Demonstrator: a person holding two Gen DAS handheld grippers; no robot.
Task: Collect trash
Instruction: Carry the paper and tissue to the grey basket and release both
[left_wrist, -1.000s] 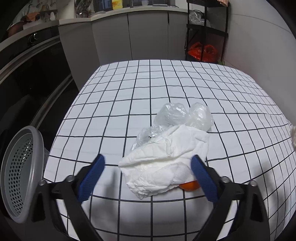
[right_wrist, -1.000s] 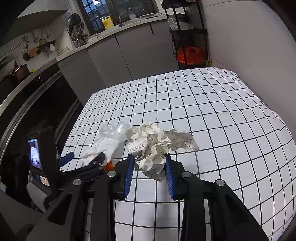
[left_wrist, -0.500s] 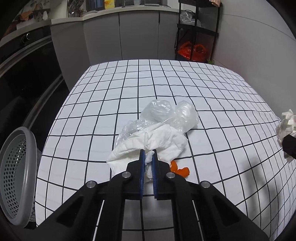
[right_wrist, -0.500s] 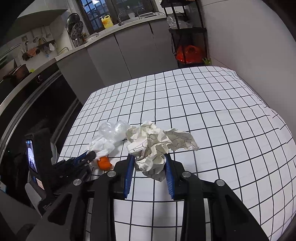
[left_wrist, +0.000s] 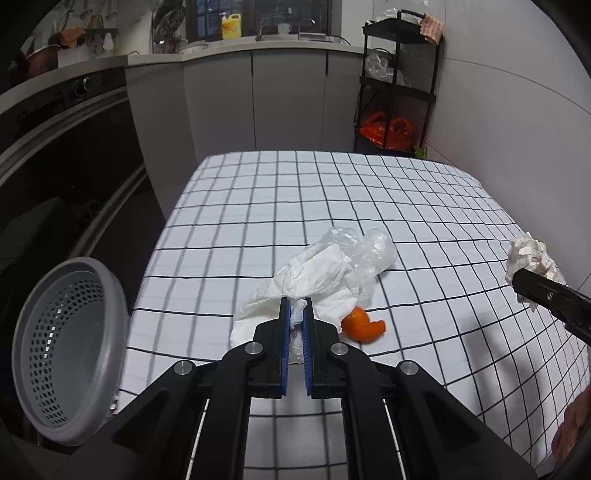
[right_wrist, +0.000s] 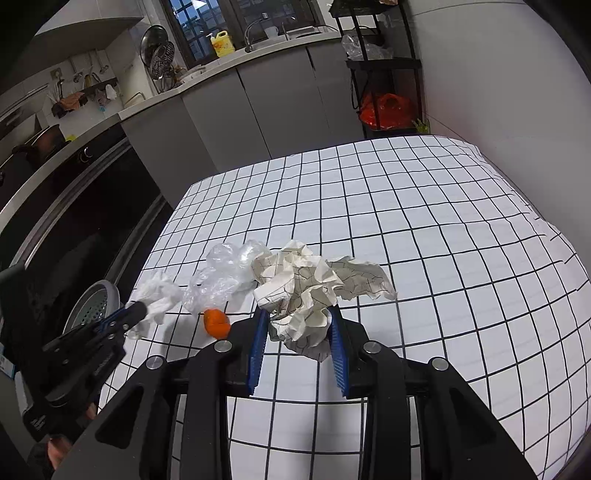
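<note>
- Trash on the checked surface (left_wrist: 369, 192) — the white tissue (left_wrist: 314, 284) lies straight ahead of the left claw (left_wrist: 295, 325), which is pressed together on its near edge; the rest of the tissue trails away from the claw toward the clear plastic bag (left_wrist: 373, 251), so its long axis runs roughly along the fingers
- Grey perforated basket (left_wrist: 66, 354) stands off the surface's left edge, nearest the left claw — the carry, I judge, goes leftward
- Orange peel (left_wrist: 362, 325) lies loose just right of the tissue
- Right claw (right_wrist: 297, 332) pinches the crumpled checked paper (right_wrist: 314, 288), held above the surface
- A second ago the left claw was spread around the tissue, which hid most of the peel; now it is closed on it and the peel is uncovered; the right claw's grip is unchanged
</note>
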